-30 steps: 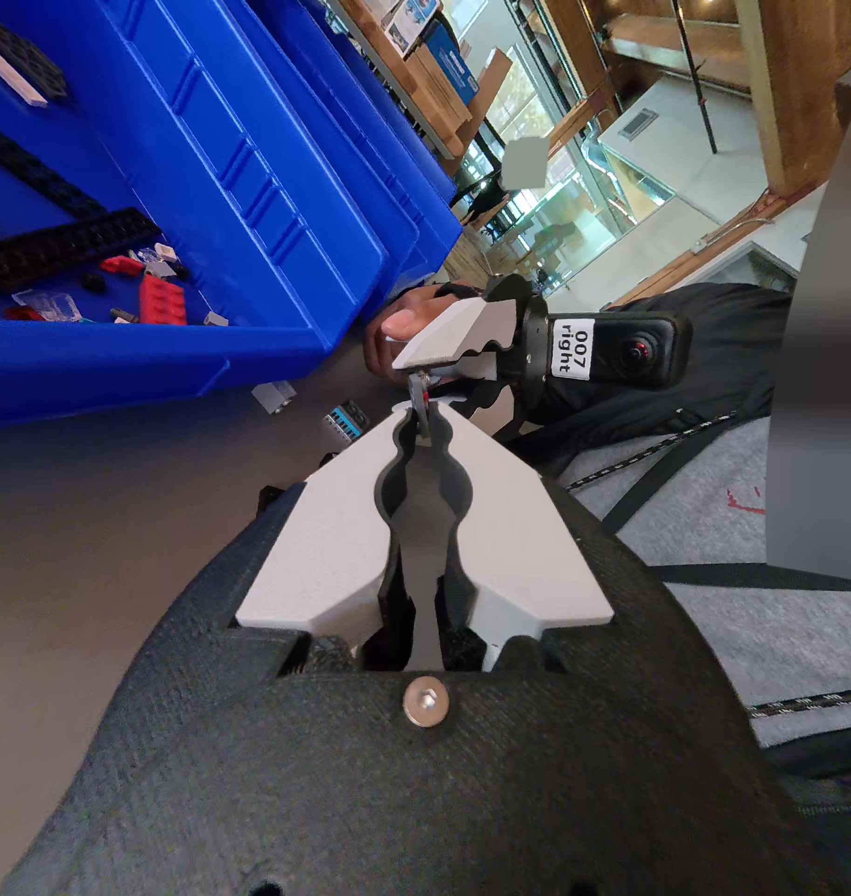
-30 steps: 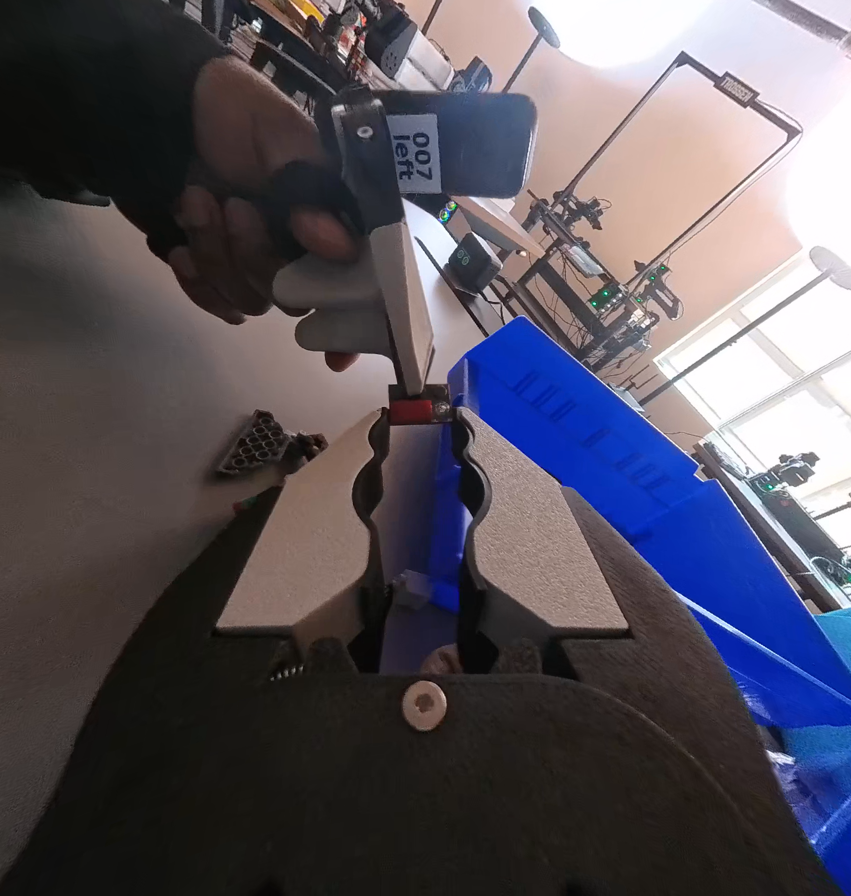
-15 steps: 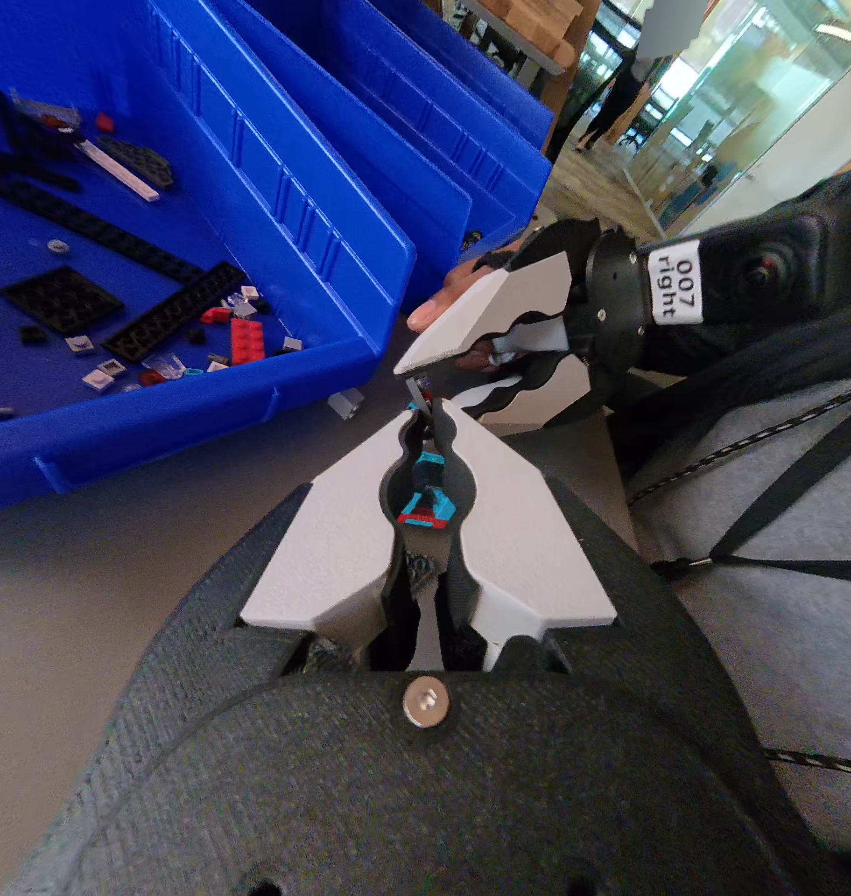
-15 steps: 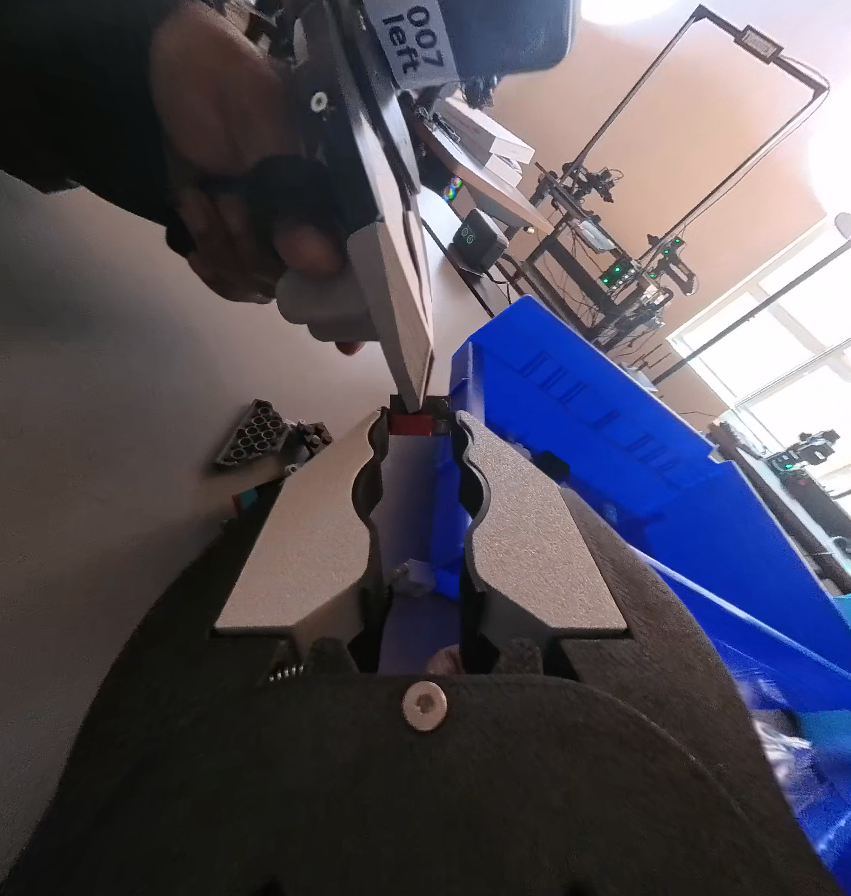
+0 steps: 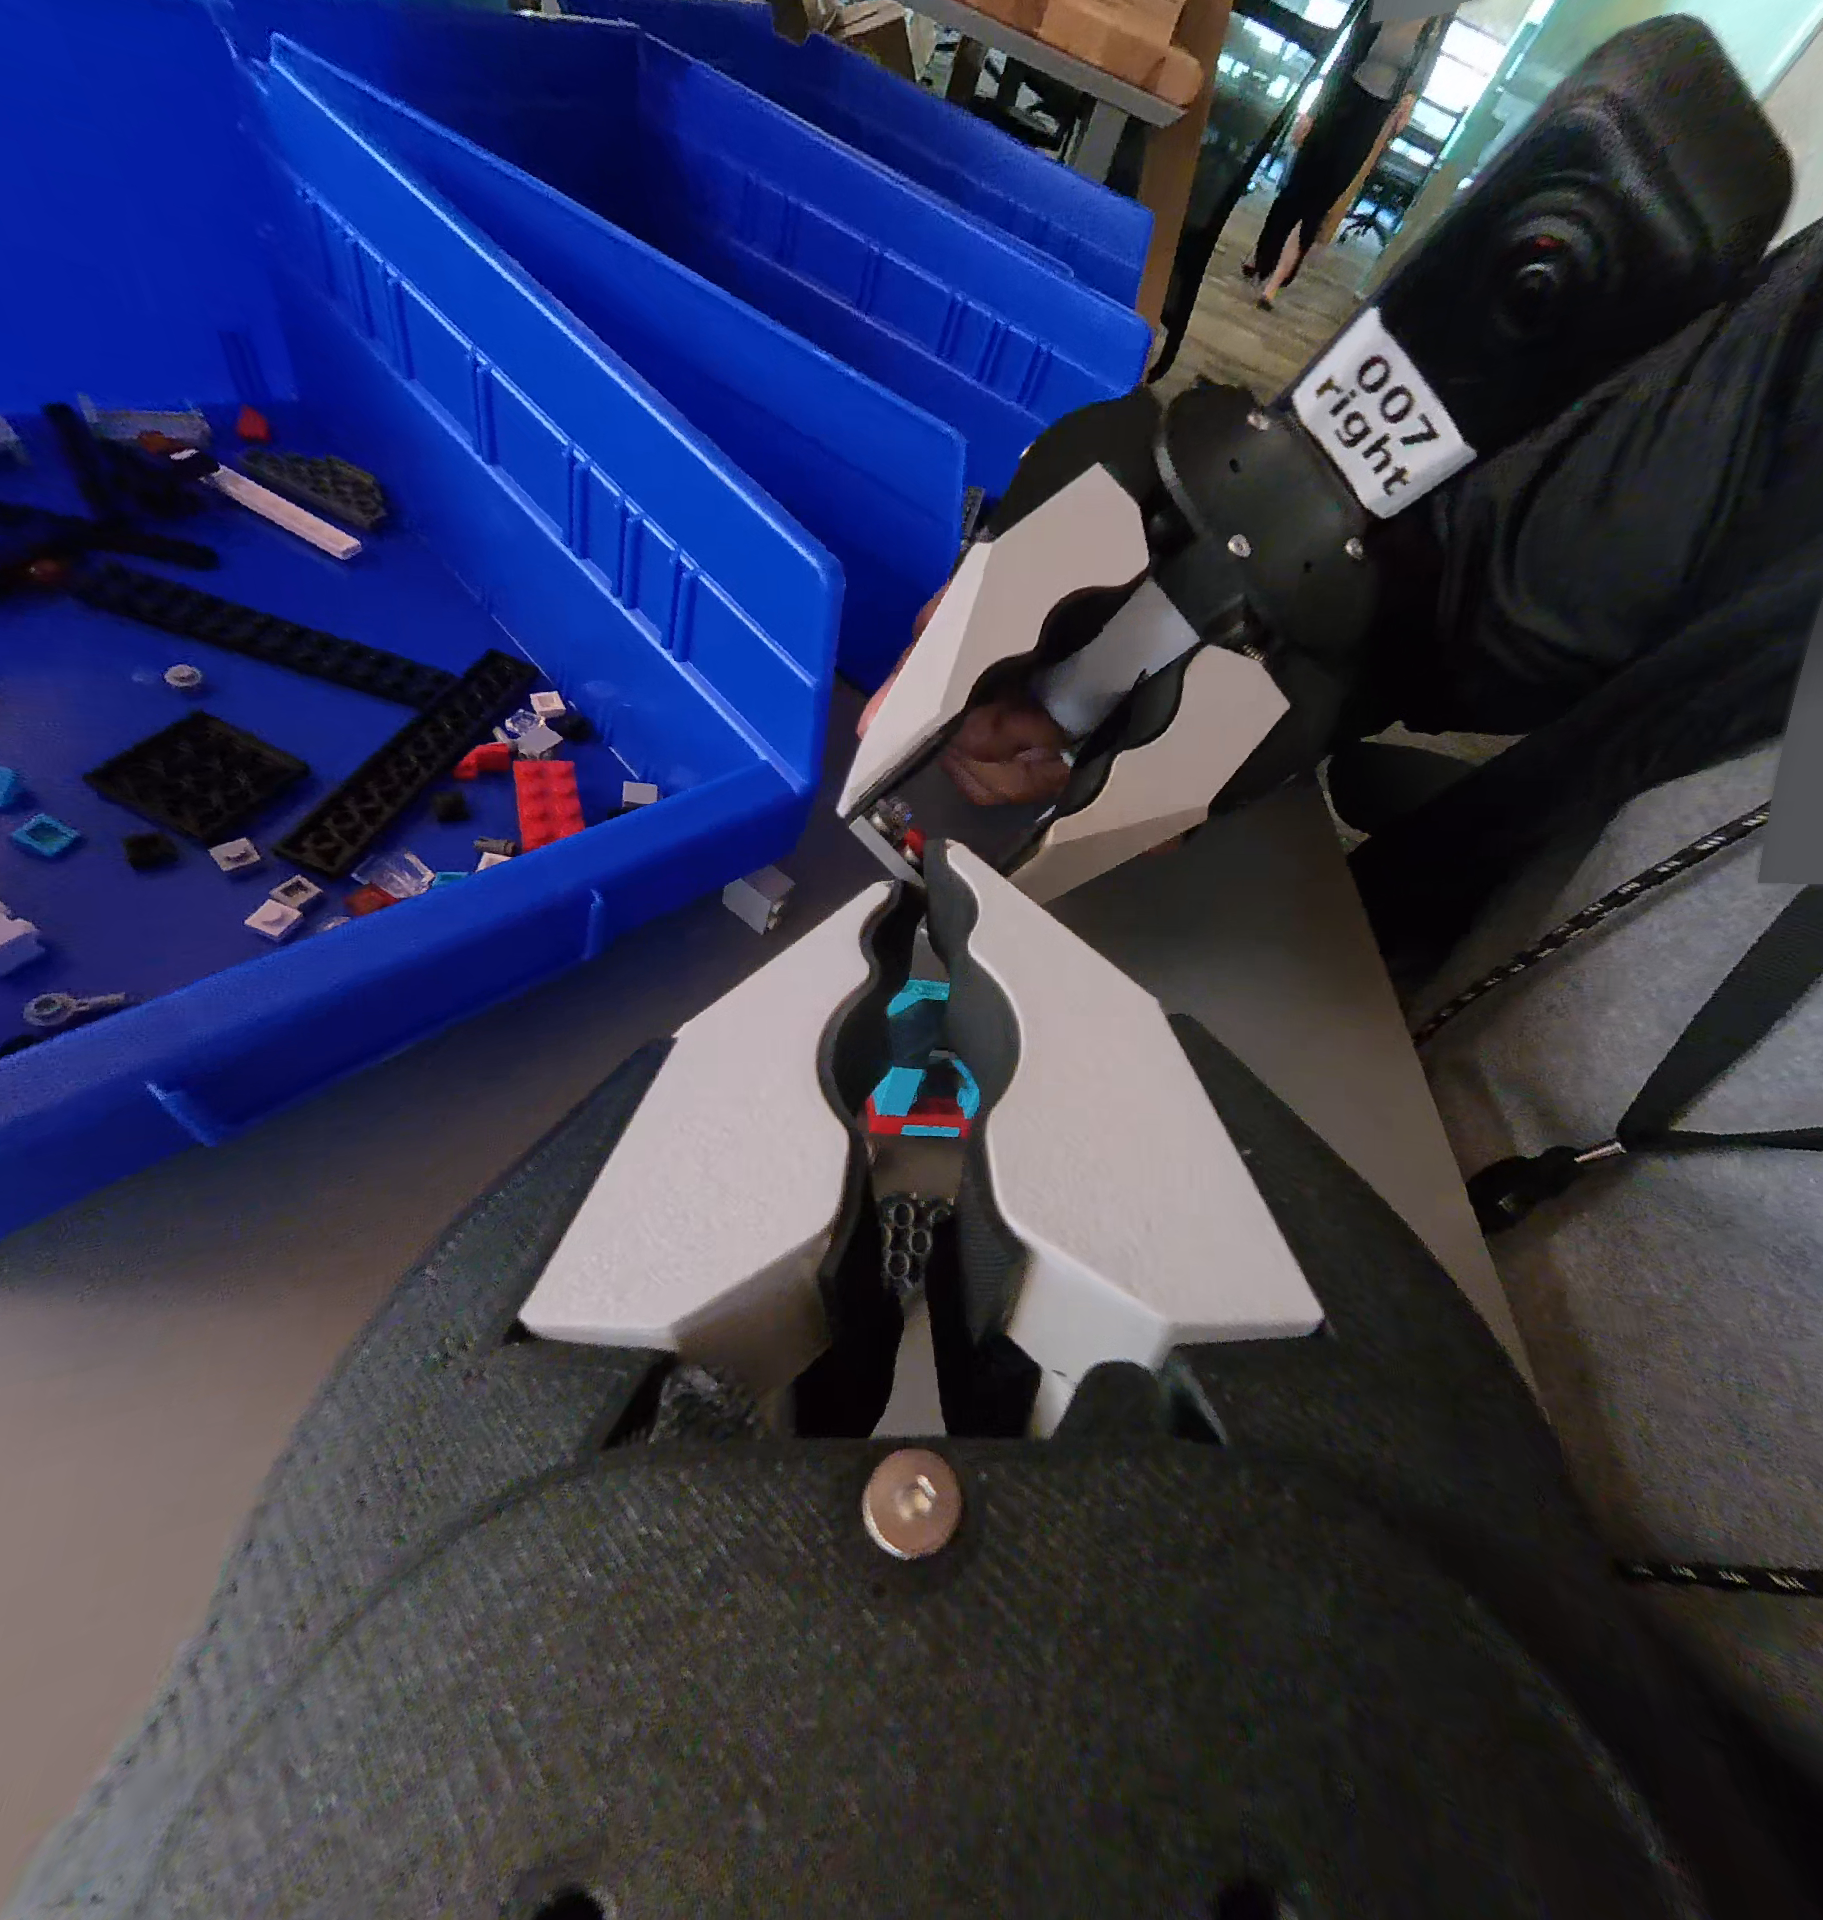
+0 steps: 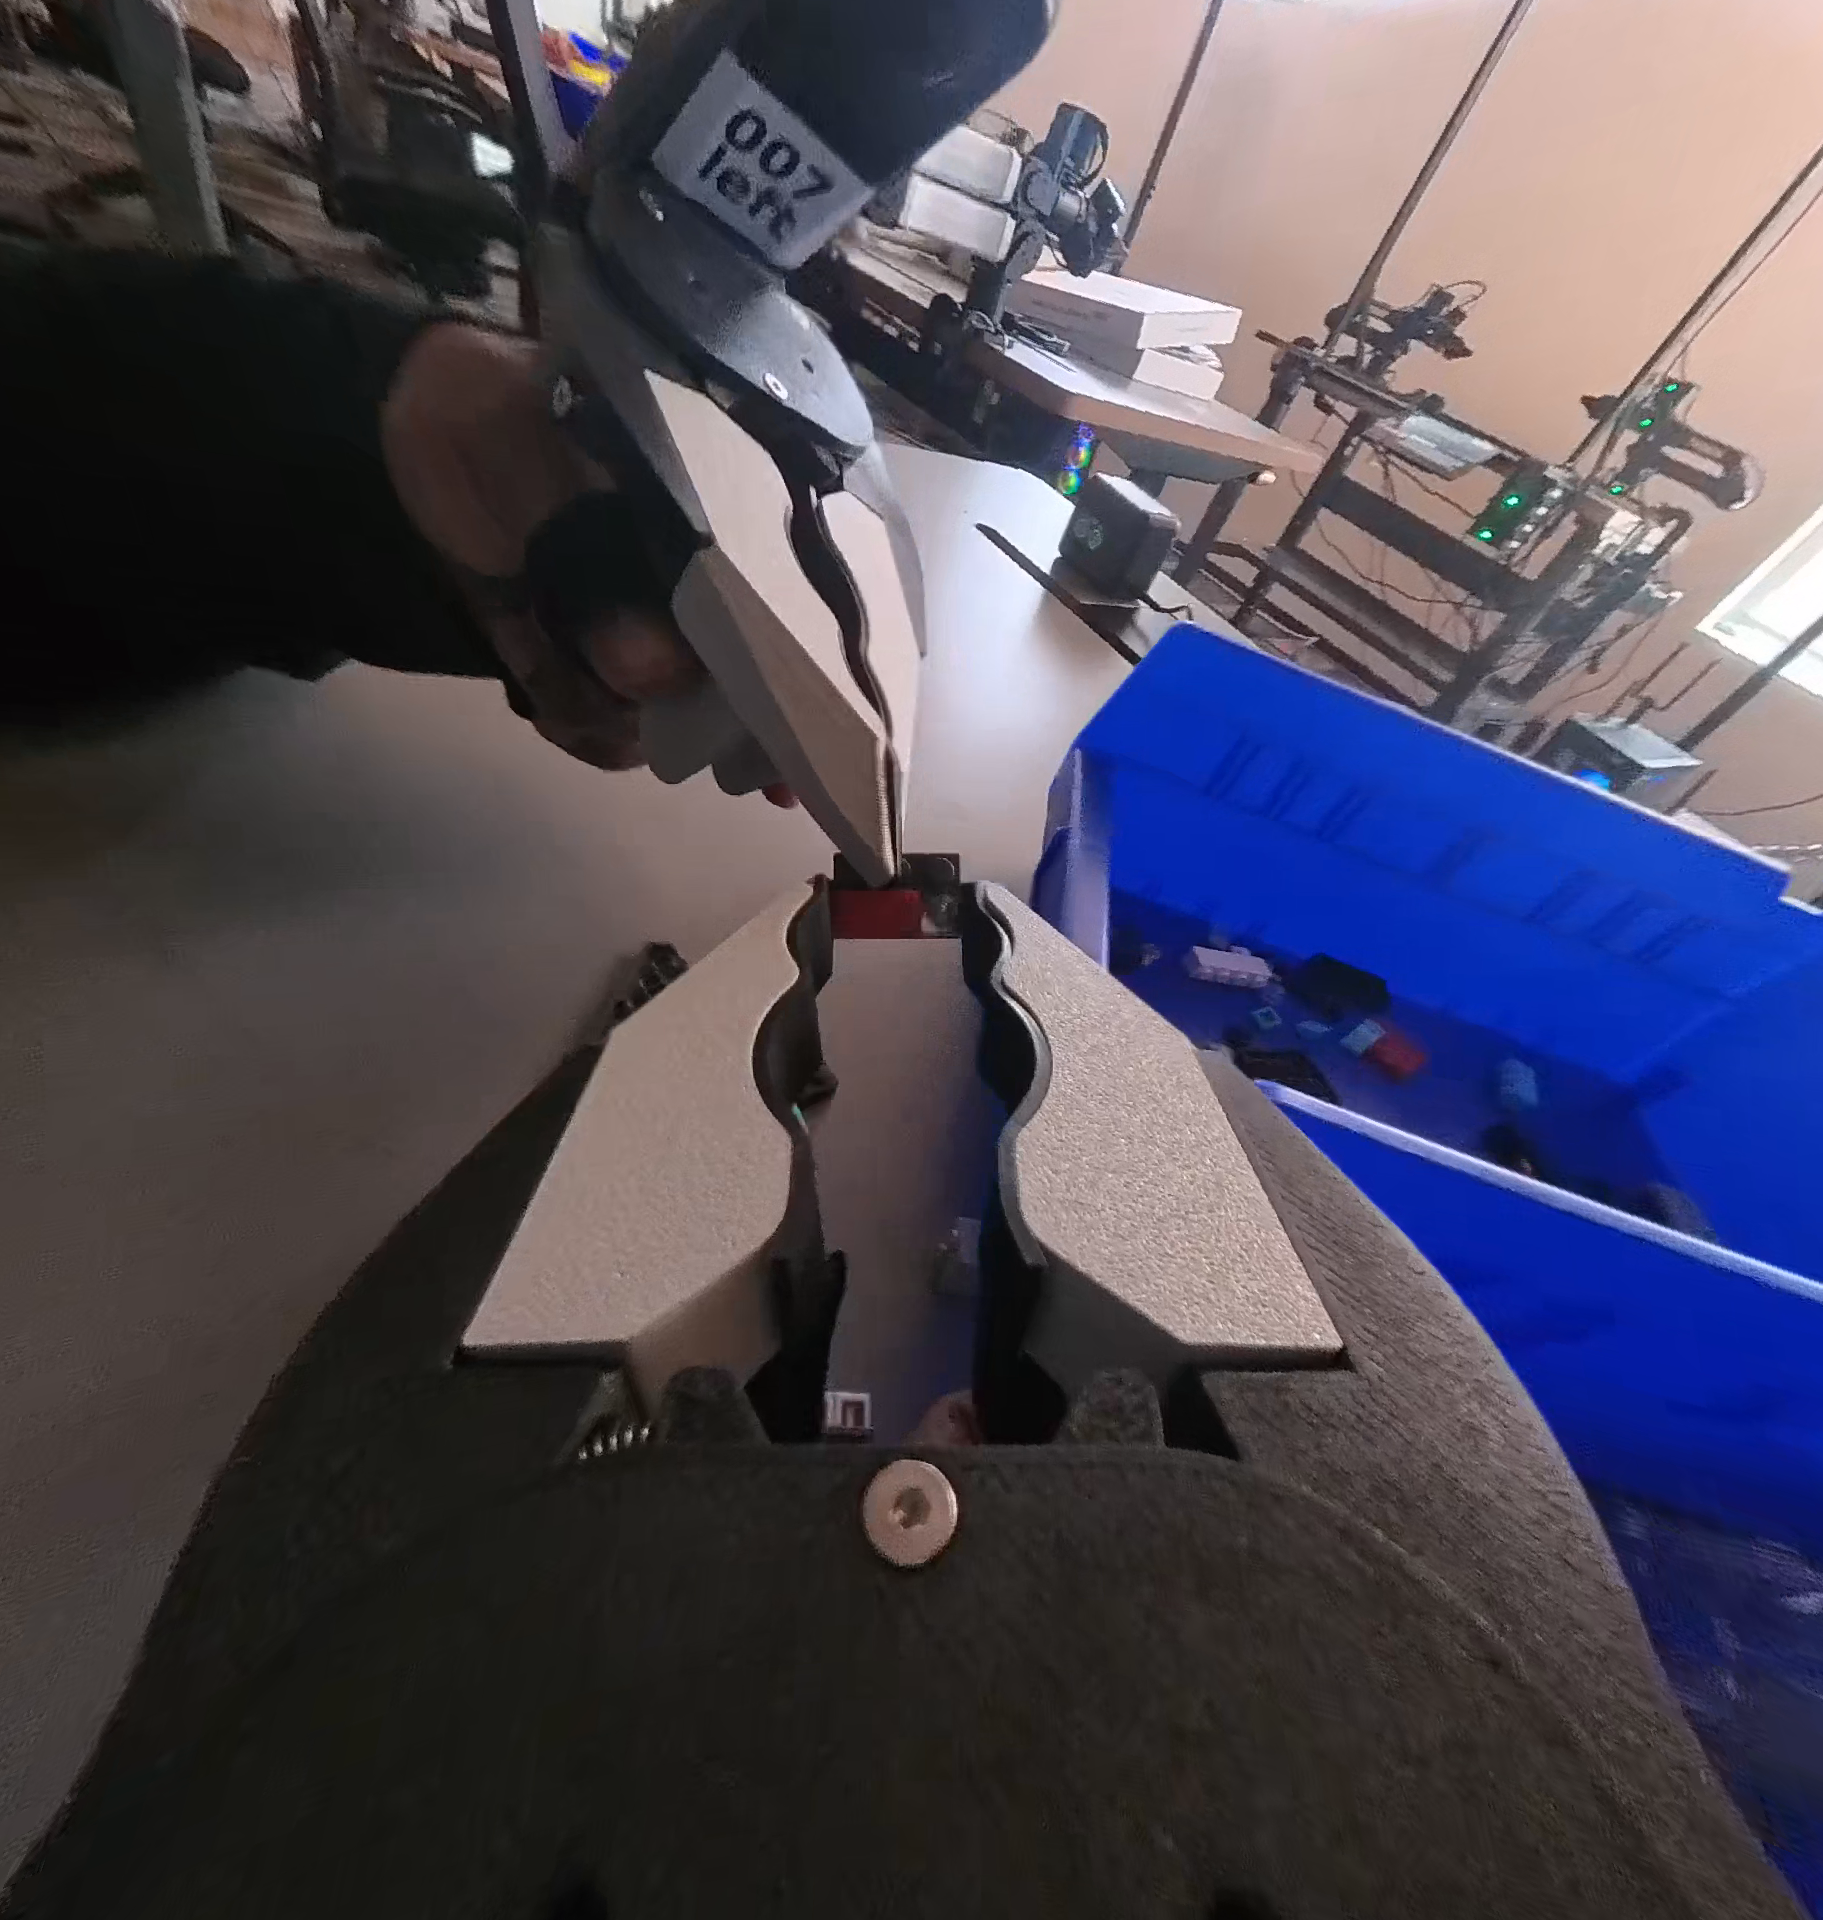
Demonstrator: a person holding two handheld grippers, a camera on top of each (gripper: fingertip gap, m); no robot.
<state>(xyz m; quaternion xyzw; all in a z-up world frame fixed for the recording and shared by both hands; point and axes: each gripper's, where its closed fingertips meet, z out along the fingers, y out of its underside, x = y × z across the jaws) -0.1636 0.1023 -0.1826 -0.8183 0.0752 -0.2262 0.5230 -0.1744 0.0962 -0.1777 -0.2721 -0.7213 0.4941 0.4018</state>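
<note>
My right gripper (image 6: 896,914) is shut on a small red brick (image 6: 871,916) with a dark grey piece (image 6: 938,902) joined to it, held above the table. My left gripper (image 5: 917,883) is shut. It comes down from above in the right wrist view (image 6: 889,847), and its tips touch the top of that piece. I cannot tell whether it pinches part of it. In the left wrist view the right gripper (image 5: 891,831) meets my left tips. A small blue and red assembly (image 5: 922,1091) and a dark studded plate (image 5: 912,1236) lie on the table below.
A blue bin (image 5: 471,935) with several loose black, red, white and blue bricks stands to the left; it also shows in the right wrist view (image 6: 1509,831). A small grey brick (image 5: 759,899) lies on the table by the bin. More blue bins (image 5: 886,343) stand behind. Both grippers' tips are close together, under 4 cm apart.
The left gripper has tilted up more steeply over the right gripper's tips and the two have drawn closer. The right gripper still holds the red piece, with the left tips on it.
</note>
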